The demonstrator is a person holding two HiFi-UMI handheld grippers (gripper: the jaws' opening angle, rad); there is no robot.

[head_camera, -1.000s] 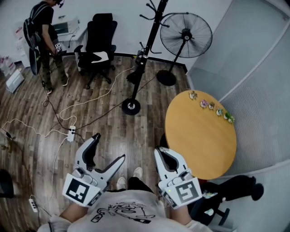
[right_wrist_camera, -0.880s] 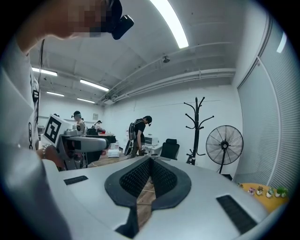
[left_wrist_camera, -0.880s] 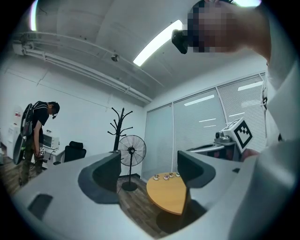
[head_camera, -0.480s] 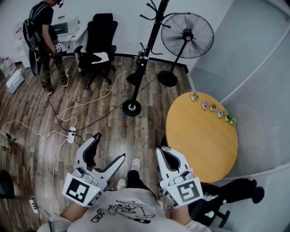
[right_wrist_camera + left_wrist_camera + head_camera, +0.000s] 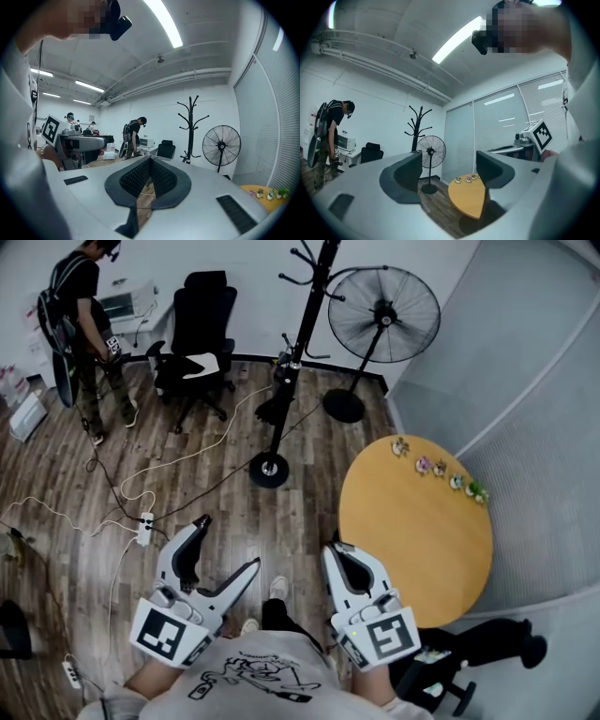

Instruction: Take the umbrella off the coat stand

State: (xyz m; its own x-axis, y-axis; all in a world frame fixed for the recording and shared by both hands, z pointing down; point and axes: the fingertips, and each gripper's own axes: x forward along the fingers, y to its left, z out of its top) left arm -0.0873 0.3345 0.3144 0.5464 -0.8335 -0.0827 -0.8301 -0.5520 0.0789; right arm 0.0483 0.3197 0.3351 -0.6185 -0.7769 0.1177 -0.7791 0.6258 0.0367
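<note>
The black coat stand [image 5: 298, 343] rises from a round base [image 5: 269, 469] on the wood floor, far ahead of both grippers. A small dark bundle [image 5: 285, 367] hangs low on its pole; I cannot tell whether it is the umbrella. The stand also shows small and distant in the left gripper view [image 5: 415, 129] and the right gripper view [image 5: 191, 126]. My left gripper [image 5: 228, 543] is open and empty near my body, its jaws [image 5: 447, 176] wide apart. Beside it, my right gripper [image 5: 336, 555] is shut on nothing, with its pads [image 5: 149, 180] meeting.
A round wooden table [image 5: 412, 531] with small figurines [image 5: 438, 465] stands to the right. A pedestal fan [image 5: 382, 310] is right of the stand and an office chair [image 5: 202, 334] is left of it. A person [image 5: 80, 324] stands far left. Cables and a power strip [image 5: 145, 519] cross the floor.
The head view has shifted a little, so the stand and table sit slightly further left. The person's shoes below have moved. Both grippers keep the same pose.
</note>
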